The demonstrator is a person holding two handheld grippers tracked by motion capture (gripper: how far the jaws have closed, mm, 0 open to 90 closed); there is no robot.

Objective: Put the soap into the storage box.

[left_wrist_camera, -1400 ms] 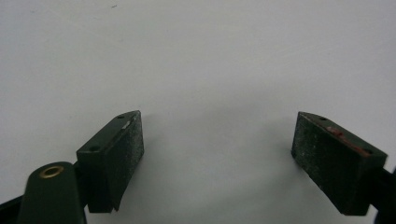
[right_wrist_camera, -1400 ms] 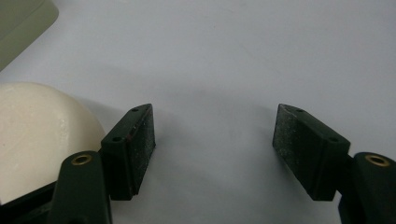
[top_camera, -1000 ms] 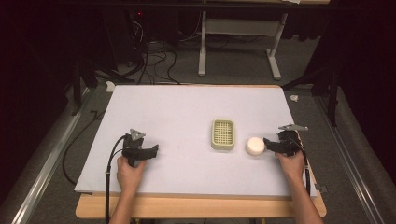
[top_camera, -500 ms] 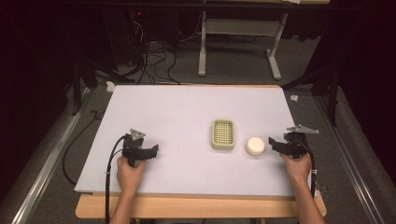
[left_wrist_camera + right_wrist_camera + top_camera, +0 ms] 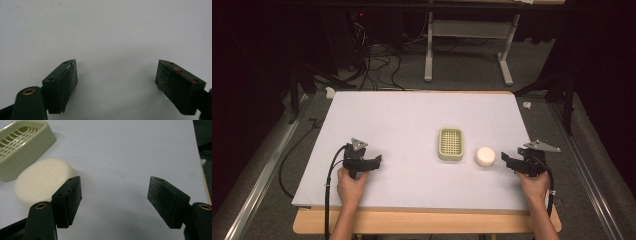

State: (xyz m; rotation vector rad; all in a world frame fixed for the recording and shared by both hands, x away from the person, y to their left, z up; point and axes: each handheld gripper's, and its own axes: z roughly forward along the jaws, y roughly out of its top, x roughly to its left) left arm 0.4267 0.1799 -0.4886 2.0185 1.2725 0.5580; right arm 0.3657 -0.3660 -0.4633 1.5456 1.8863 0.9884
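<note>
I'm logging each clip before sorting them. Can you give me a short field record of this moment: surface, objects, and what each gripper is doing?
surface: white sheet over a wooden table
object 1: pale green slotted plastic soap dish, empty, lying flat
object 2: round white bar of soap, on the sheet just right of the dish, apart from it
left gripper: jaws open, nothing between them, resting over bare sheet
right gripper: jaws open, have just been opening, nothing between them; soap lies just beyond its left jaw, not held

The right gripper has backed away from the soap, its jaws just opening, empty.
</note>
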